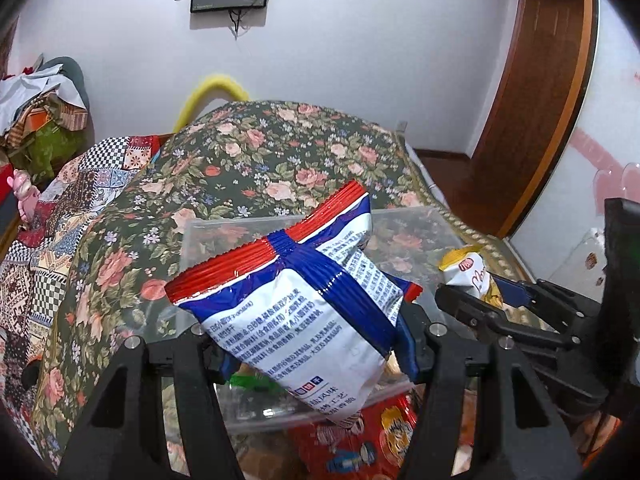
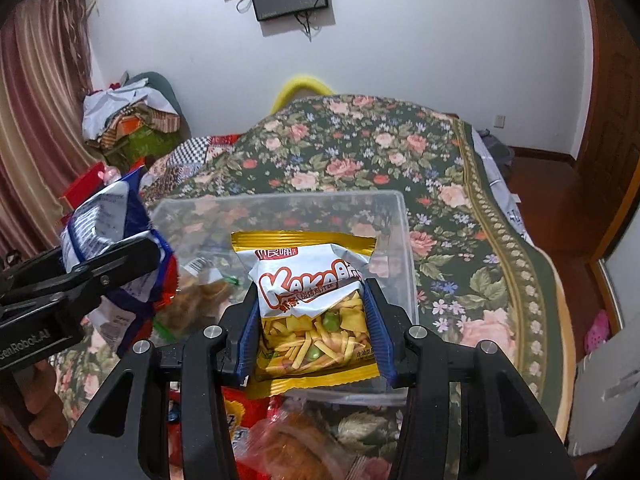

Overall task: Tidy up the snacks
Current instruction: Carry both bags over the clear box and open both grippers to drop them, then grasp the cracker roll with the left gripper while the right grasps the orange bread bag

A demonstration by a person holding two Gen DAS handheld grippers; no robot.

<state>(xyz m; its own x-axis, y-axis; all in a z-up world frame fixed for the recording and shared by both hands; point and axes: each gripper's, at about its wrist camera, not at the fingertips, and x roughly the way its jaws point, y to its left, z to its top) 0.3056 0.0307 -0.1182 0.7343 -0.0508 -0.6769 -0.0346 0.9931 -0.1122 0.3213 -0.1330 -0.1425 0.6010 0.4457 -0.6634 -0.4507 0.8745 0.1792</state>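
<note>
The left gripper [image 1: 316, 344] is clenched on a blue-and-white packet [image 1: 304, 312] and the right gripper [image 2: 316, 332] on a yellow KaKa packet [image 2: 316, 304], both held over the clear bin [image 2: 400, 208] on the floral bed [image 2: 360, 148]. Both look light, puffy, slippery and crushable; take them mid-body or by a crimped seam

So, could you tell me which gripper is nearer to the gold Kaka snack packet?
Right. The right gripper is clamped on the gold Kaka packet itself; the left gripper is off to its left, holding the blue-and-white bag.
</note>
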